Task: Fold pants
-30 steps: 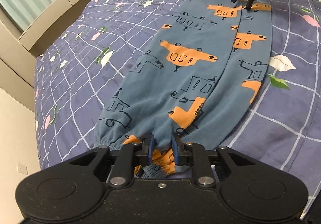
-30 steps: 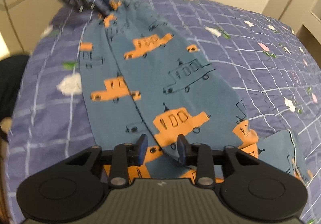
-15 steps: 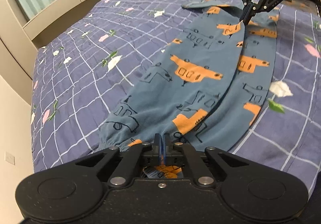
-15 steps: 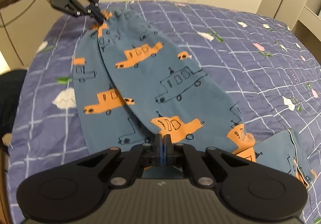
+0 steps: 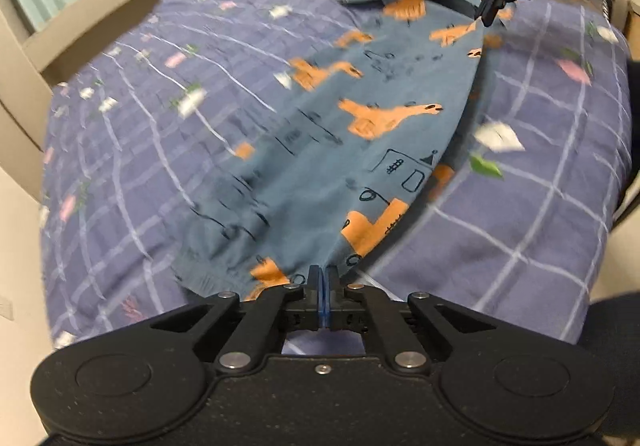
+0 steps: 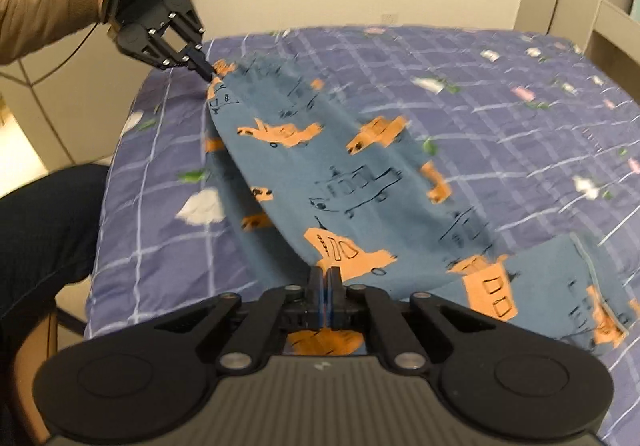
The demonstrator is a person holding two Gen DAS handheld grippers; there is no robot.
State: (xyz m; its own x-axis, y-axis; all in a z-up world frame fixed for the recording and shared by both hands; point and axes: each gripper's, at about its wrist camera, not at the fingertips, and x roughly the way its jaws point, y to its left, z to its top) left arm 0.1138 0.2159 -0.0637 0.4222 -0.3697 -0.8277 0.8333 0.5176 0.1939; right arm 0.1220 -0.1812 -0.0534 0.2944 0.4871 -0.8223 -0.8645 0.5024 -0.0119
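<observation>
Both grippers, left [image 5: 324,278] and right [image 6: 325,276], fingers clamped on the pants [image 5: 360,134], lift one leg; next, lay it across toward 3 o'clock.

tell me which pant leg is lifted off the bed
The upper leg of the pants, pinched at both ends by the left gripper and right gripper; the lower leg lies flat.

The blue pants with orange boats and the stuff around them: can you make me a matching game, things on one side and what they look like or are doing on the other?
Things:
1. blue pants with orange boats
2. purple checked bedspread
3. left gripper
4. brown sleeve

Descriptions:
A. on the person's arm
B. spread under the pants
C. shut on the cuff end
D. lifted and stretched between both grippers

Pairs: 1-D, 2-B, 3-C, 4-A
</observation>
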